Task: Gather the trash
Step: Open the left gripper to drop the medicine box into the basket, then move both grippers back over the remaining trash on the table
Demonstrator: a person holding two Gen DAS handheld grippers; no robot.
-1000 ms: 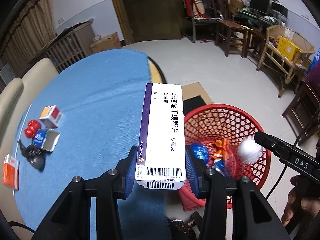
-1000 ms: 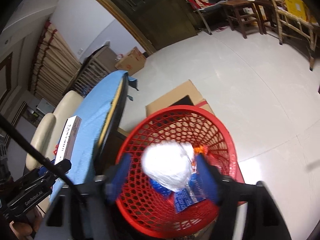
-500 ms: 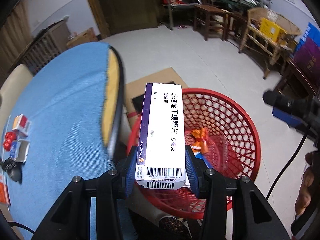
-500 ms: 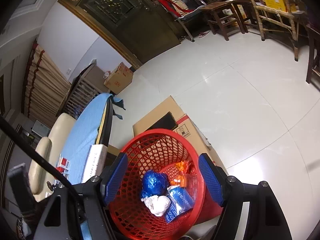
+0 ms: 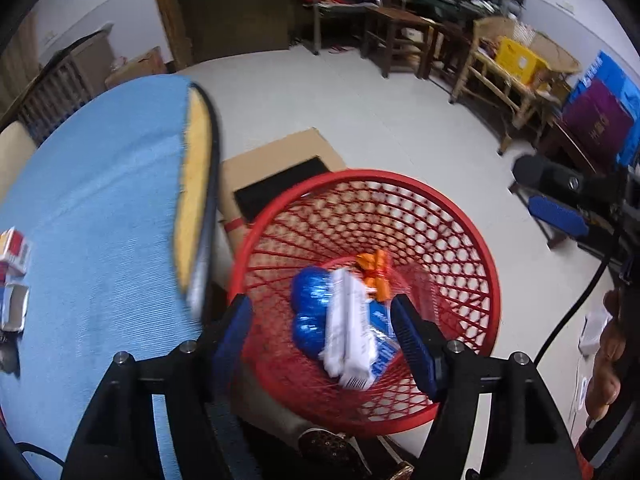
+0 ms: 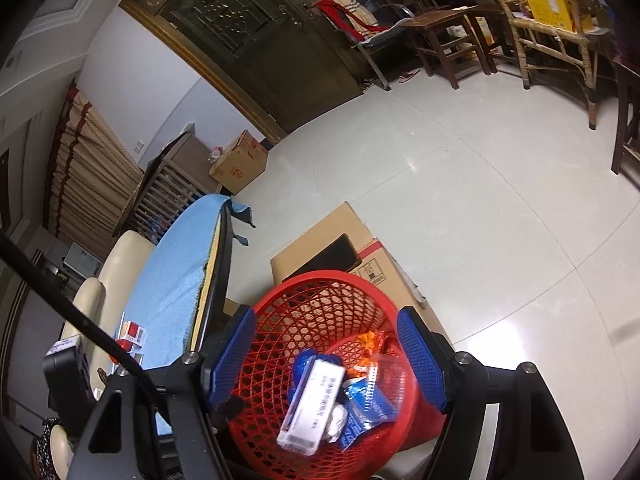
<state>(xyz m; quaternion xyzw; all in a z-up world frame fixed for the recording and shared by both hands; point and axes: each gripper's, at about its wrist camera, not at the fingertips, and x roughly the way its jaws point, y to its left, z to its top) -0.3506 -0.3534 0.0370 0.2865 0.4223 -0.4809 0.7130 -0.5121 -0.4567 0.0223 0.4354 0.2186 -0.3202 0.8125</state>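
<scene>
White and purple, the medicine box (image 5: pixel 349 330) that the left tongs (image 5: pixel 322 334) gripped a moment ago now lies in the red basket (image 5: pixel 460 216) below both wide-open, empty tongs, right tongs (image 6: pixel 326 354) included, leaving small boxes (image 5: pixel 14 250) on the tabletop (image 5: pixel 100 208).

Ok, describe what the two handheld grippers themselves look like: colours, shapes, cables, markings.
Both match. The left gripper and right gripper each have black angular arms with silver round bolt heads, ending in flat blue finger pads with a fine ribbed texture. A black cable crosses the right wrist view. No lettering is readable on either now. The person's bare hand shows at the edge of the left wrist view.
</scene>
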